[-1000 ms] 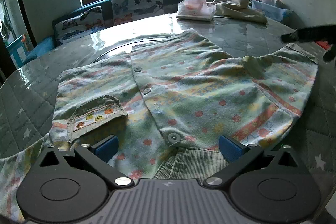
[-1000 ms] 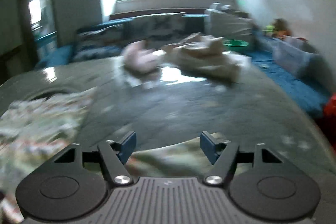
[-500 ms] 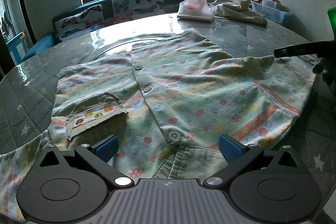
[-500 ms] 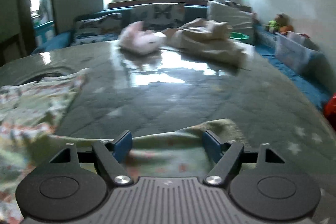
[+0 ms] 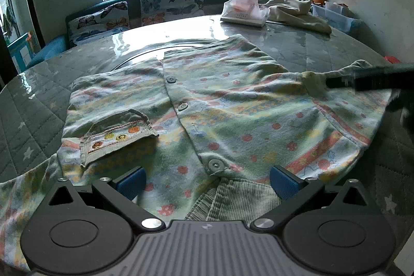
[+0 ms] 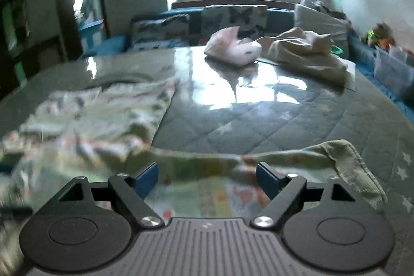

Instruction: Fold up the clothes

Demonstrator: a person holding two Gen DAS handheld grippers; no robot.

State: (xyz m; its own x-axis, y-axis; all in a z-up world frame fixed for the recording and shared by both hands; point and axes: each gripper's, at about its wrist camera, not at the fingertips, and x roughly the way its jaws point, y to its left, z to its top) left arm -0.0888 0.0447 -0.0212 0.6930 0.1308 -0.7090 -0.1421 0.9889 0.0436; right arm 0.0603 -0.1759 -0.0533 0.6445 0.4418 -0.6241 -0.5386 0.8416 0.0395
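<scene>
Beneath spread left gripper (image 5: pixel 205 179), patterned shirt (image 5: pixel 233 115), sleeve under right gripper (image 6: pixel 207 173)

The right gripper (image 6: pixel 207 176) hovers with jaws spread over a sleeve of the pale green patterned cotton shirt (image 6: pixel 85 126), which lies on the quilted grey tabletop (image 6: pixel 271 126). Farther back sit a crumpled pink cloth (image 6: pixel 233 48) and a heaped beige garment (image 6: pixel 308 56).
</scene>
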